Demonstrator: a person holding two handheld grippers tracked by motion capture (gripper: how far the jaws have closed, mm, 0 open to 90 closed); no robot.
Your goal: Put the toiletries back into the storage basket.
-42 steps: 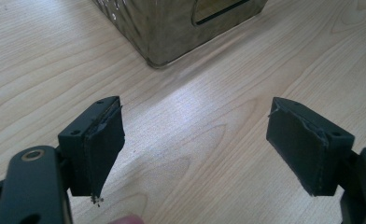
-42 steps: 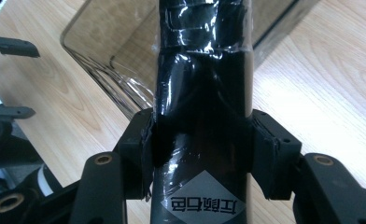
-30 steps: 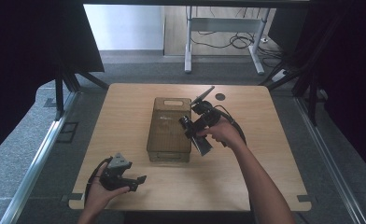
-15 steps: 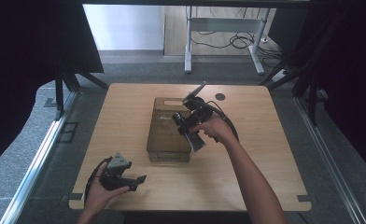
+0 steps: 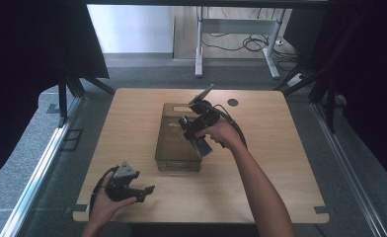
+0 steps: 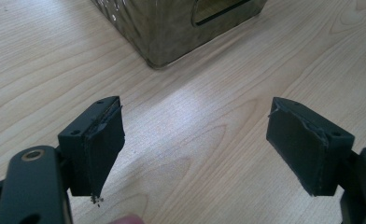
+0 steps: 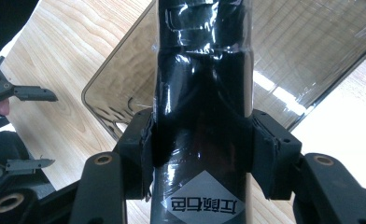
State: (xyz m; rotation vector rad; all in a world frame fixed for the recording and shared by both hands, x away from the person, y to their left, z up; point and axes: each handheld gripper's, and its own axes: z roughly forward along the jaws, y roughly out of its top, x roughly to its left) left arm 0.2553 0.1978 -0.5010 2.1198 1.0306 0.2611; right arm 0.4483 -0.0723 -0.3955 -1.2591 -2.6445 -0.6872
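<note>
A smoky transparent plastic bin (image 5: 174, 148) stands at the middle of the wooden table (image 5: 280, 163). Over its right side, my right gripper (image 5: 194, 131) is shut on a shiny black packet (image 5: 202, 147) with a grey label. In the right gripper view the packet (image 7: 202, 93) stands upright between the pads (image 7: 146, 144) of the right gripper (image 7: 202, 140), with the bin (image 7: 312, 46) below it. My left gripper (image 5: 144, 193) rests open near the table's front left corner. In the left gripper view, the left gripper (image 6: 195, 144) holds nothing, and the bin's corner (image 6: 172, 23) lies ahead.
A small black round disc (image 5: 232, 102) sits on the table behind the bin. The left gripper (image 7: 13, 93) shows at the left edge of the right gripper view. Beyond the table stand a metal desk frame (image 5: 199, 44) and floor cables (image 5: 246, 44).
My right gripper has carried the black packet left and a little nearer, from beside the bin to over its right side. The left gripper has stayed put.
</note>
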